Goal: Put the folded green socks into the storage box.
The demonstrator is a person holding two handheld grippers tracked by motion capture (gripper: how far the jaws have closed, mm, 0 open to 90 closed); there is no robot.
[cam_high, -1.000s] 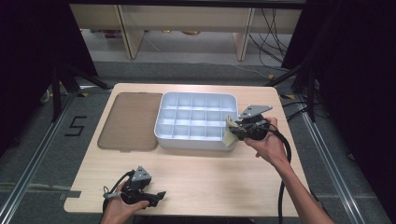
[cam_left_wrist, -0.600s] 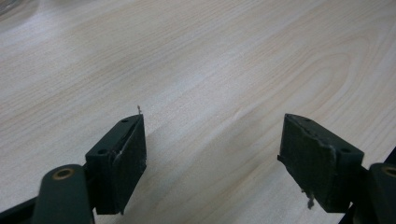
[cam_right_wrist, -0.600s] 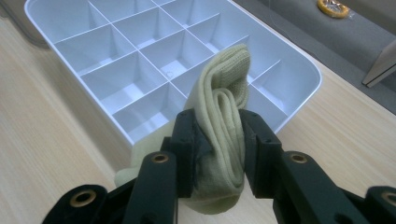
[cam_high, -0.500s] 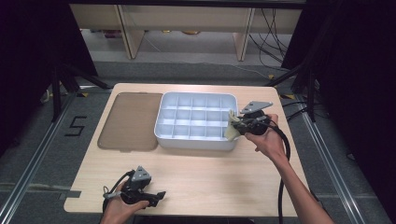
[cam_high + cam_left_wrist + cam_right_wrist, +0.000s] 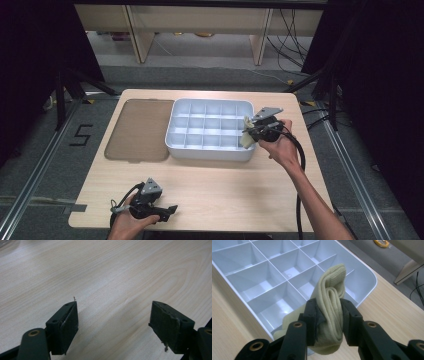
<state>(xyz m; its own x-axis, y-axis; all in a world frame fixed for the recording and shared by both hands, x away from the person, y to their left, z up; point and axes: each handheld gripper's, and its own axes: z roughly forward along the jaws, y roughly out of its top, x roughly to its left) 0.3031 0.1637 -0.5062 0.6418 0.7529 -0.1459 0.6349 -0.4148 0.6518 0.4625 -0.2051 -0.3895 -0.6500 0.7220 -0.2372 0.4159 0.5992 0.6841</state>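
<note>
A: High view, right of centre: the right gripper sits at the right-hand edge of the white compartment tray, over its front right corner. What's in it?

B: A folded pale yellow-green sock. Right gripper view, lower middle of frame: the jaws are partly closed and pinch the sock from both sides, its folded top standing up above the pads. Part of it hangs below the jaws, over the near tray wall.

A: Which compartment?

B: Cannot tell for certain; the sock is held above the cells nearest the tray's rounded corner. The cells in sight are bare.

A: Left gripper?

B: High view, bottom left: the left gripper lies low over the wooden table, in the person's hand, well apart from the tray. Left gripper view: jaws wide apart, bare tabletop between them.

A: Anything else?

B: Brown translucent lid, flat on the table just left of the tray, upper left of the tabletop.
</note>
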